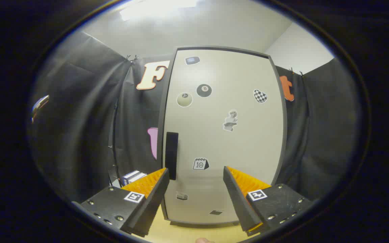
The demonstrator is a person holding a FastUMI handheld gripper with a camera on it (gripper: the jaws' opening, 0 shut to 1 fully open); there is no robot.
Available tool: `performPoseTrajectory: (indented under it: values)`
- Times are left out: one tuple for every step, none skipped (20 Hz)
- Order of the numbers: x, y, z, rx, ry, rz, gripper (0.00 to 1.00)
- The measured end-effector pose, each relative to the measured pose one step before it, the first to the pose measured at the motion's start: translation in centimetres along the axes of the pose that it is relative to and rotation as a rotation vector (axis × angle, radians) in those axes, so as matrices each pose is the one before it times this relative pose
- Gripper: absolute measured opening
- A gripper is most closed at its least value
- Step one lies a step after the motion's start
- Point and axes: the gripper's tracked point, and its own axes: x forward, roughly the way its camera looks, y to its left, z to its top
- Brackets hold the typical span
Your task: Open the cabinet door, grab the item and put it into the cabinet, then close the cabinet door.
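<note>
Claw (196, 173) wide apart, folks, its two fingers spread with nothing between them, pointing straight at the cabinet (223, 135) that stands on the pale wooden desk (194, 233). Cabinet door (248, 141) is shut, flat and light-coloured inside a dark frame. Down its left edge sits a dark upright handle (171, 153), and the left finger's tip is right beside the bottom of that handle (touching or not, I cannot tell from this angle). The right finger hangs well apart from it, in front of the lower right part of the door.

Stickers all over that door: a black billiard ball (204, 90), a pale ball (184, 99) next to it, a checkered one (260, 96) off to the right, a small statue figure (230, 120) in the middle, and a little calendar (200, 164) just ahead of the gap between the fingers. Two more small stickers sit low on the door, too small to make out.

Left of the cabinet, beyond the left finger, a small box (132, 177) with blue and white sides rests against the black cloth wall (79, 135). That looks like the item, outside the cabinet. A fingertip (204, 240) of the person peeks in below the claw.
</note>
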Motion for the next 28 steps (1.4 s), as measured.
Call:
performPoseTrajectory:
  values:
    - [0.145, -0.255, 0.142, 0.00248, -0.00267, -0.00798, 0.95]
    - [0.100, -0.311, 0.162, 0.00041, -0.00194, -0.00644, 0.95]
    - [0.185, -0.375, -0.012, -0.00054, -0.00224, -0.00700, 0.95]
    - [0.116, -0.172, 0.152, -0.00187, -0.00223, -0.00557, 0.95]
    - [0.050, -0.161, -0.031, -0.00146, -0.00130, -0.00246, 0.95]
    - [0.035, -0.167, -0.010, -0.00108, 0.00002, -0.00288, 0.95]
    - [0.036, -0.145, -0.110, -0.00019, 0.00123, -0.00330, 0.95]
    - [0.109, -0.042, -0.013, -0.00084, 0.00111, 0.00056, 0.95]
    - [0.029, 0.059, -0.153, -0.00186, 0.00072, 0.00303, 0.95]
    - [-0.028, 0.163, -0.029, -0.00363, 0.00059, 0.00452, 0.95]
    - [-0.006, 0.083, 0.001, -0.00434, -0.00186, 0.00388, 0.95]
    - [0.001, 0.150, 0.083, -0.00428, -0.00336, 0.00597, 0.95]
    - [0.029, 0.034, -0.005, -0.00391, -0.00113, 0.00361, 0.96]
    - [-0.023, -0.028, -0.036, -0.00157, 0.00182, 0.00332, 0.96]
    - [-0.014, -0.095, -0.152, 0.00096, 0.00066, 0.00167, 0.96]
    - [-0.072, 0.008, 0.026, 0.00139, 0.00016, 0.00262, 0.95]
    - [0.183, -0.125, 0.056, 0.00270, -0.00168, -0.00094, 0.95]
    - [0.060, -0.066, 0.121, 0.00311, -0.00128, 0.00048, 0.95]
    - [-0.016, 0.010, 0.036, 0.00252, -0.00215, -0.00108, 0.95]
    - [-0.016, -0.018, 0.040, 0.00122, -0.00060, 0.00023, 0.95]
    - [0.044, -0.036, -0.018, -0.00049, 0.00074, 0.00038, 0.95]
    - [0.001, 0.045, -0.009, -0.00075, 0.00084, -0.00100, 0.95]
    - [0.137, 0.018, -0.025, -0.00057, 0.00115, -0.00112, 0.95]
    - [0.174, 0.153, 0.009, 0.00038, 0.00265, -0.00074, 0.95]
    - [0.184, 0.213, -0.017, 0.00190, 0.00315, 0.00418, 0.95]
    - [0.247, 0.401, 0.112, -0.00052, 0.00079, 0.00953, 0.95]
    - [0.337, 0.573, 0.025, -0.00521, 0.00089, 0.00793, 0.95]
    - [0.521, 0.581, 0.127, -0.01140, 0.00147, 0.00407, 0.95]
